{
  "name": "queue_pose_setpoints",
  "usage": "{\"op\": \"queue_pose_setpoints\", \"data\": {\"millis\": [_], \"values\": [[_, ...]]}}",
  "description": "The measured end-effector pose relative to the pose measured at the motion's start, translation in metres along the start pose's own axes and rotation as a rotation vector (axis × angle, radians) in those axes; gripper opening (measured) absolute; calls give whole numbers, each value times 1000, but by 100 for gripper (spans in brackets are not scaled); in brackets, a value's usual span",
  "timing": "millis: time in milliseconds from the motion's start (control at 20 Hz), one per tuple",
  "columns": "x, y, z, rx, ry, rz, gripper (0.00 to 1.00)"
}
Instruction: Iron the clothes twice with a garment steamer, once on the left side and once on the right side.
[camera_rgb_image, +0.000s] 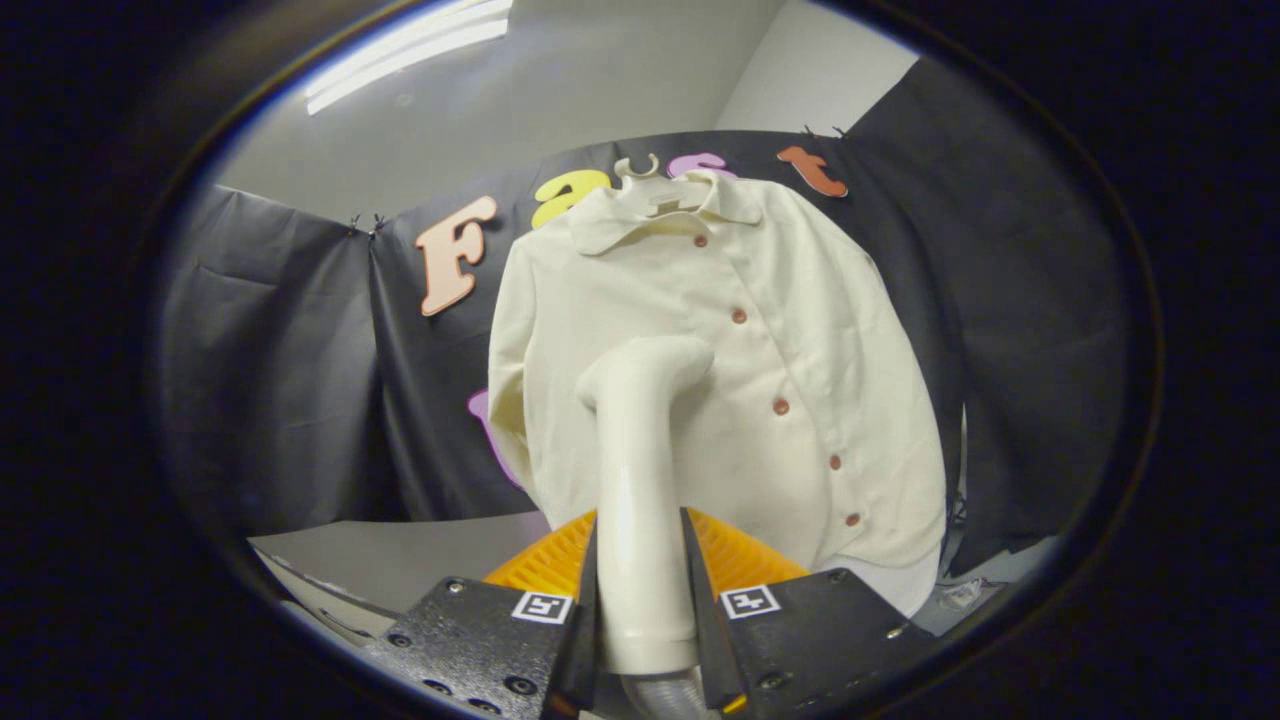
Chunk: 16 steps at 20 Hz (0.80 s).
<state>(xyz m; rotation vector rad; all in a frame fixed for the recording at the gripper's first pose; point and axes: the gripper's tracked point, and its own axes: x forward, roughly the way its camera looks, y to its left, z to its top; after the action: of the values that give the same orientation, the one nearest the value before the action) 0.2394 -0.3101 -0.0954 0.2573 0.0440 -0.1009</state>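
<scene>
Hand-held gripper (640, 560) pinched the garment steamer (640, 470) by its handle, both fingers pressed on it.

Its smooth, cream plastic neck rose between the fingers and bent at the head toward the shirt (720, 380), a cream, matte button-front with a rounded collar and small reddish buttons, hung on a pale hanger (650, 180) against the black cloth wall (280, 380). Beneath lay a pale surface (400, 555); a ribbed orange thing (740, 560) sat just behind the fingers.
</scene>
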Motion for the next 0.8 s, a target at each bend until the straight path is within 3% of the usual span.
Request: {"op": "queue_pose_setpoints", "data": {"millis": [800], "values": [[-29,-40,-104,29,148,-37,40]]}}
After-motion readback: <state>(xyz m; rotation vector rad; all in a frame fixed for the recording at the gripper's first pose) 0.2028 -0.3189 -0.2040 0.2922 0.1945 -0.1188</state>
